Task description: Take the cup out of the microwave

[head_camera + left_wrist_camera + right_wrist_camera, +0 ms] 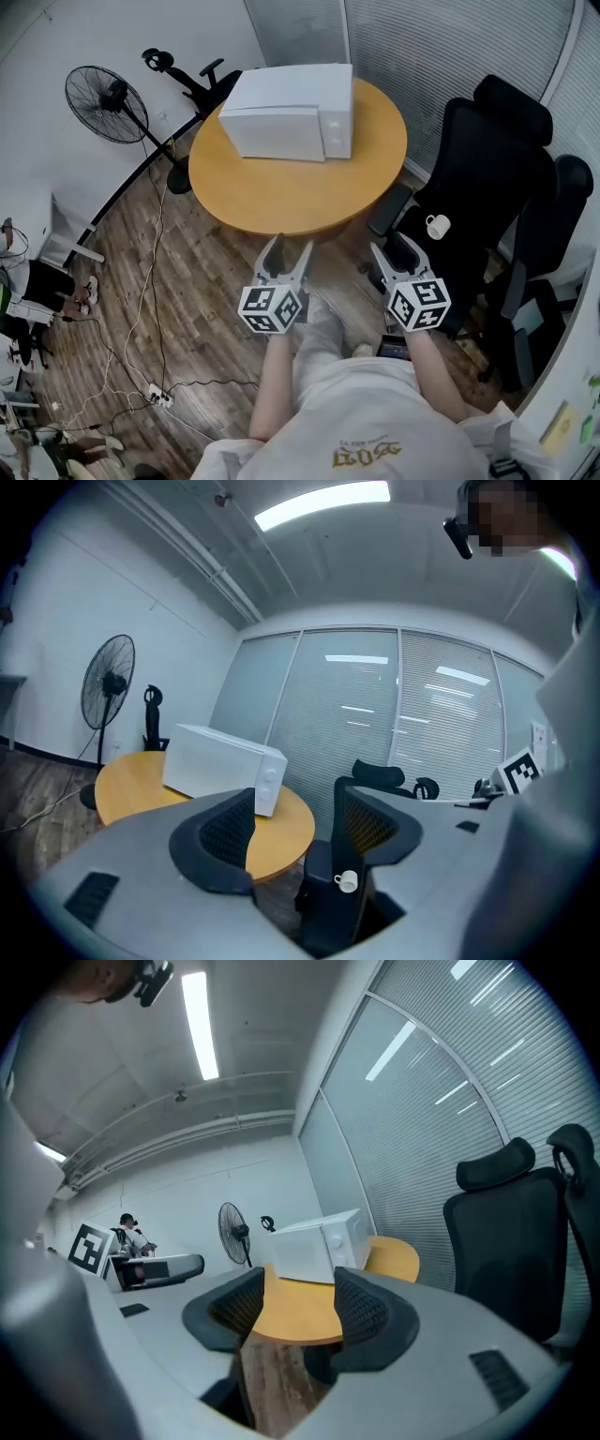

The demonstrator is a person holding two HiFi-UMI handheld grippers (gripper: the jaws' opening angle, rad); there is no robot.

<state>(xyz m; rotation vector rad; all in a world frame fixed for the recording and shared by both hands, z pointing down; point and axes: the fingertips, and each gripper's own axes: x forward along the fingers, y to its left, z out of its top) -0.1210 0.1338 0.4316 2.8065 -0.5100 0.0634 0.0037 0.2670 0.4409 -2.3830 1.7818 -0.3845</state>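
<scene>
White tee (356,417); grey left gripper (292,244) & right gripper (392,246) w/ blk jaws.

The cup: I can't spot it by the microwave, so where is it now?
In the head view the cup sits on the seat of the black office chair, right of the round table, just beyond the right claw.
</scene>
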